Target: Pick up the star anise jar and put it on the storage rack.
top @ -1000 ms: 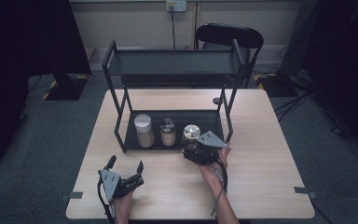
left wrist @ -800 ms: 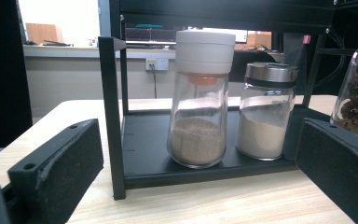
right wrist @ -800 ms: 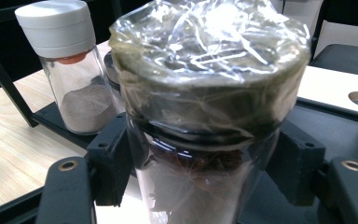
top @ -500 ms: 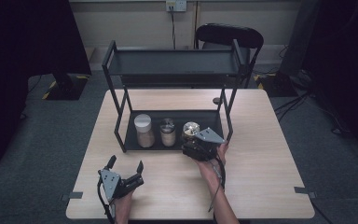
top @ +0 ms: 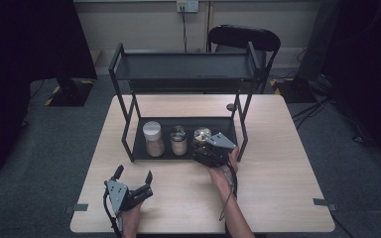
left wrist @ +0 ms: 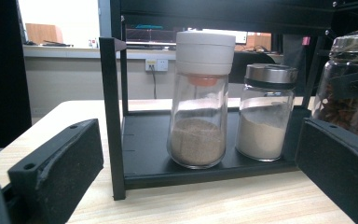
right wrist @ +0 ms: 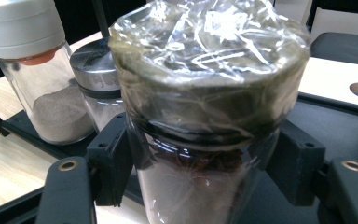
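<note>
A jar of dark star-shaped spice (top: 201,135) with plastic wrap over its lid stands at the right of the black rack's lower shelf (top: 221,125). My right gripper (top: 204,148) is shut on its body; in the right gripper view both pads (right wrist: 114,158) press the glass of this jar (right wrist: 205,93). To its left stand a steel-lidded jar of pale powder (top: 178,140) and a white-lidded jar of brown powder (top: 153,139). My left gripper (top: 134,173) rests open on the table's front left, pointing at the rack, nothing between its jaws. Whether the held jar touches the shelf is hidden.
The rack's upright posts (top: 127,130) frame the lower shelf, and its upper shelf (top: 183,67) hangs above the jars. A small round object (top: 230,106) lies on the wooden table (top: 278,188) behind the rack. A black chair (top: 243,37) stands beyond the table.
My right gripper has edged slightly toward the rack with the wrapped jar in it. The left gripper has stayed put.
</note>
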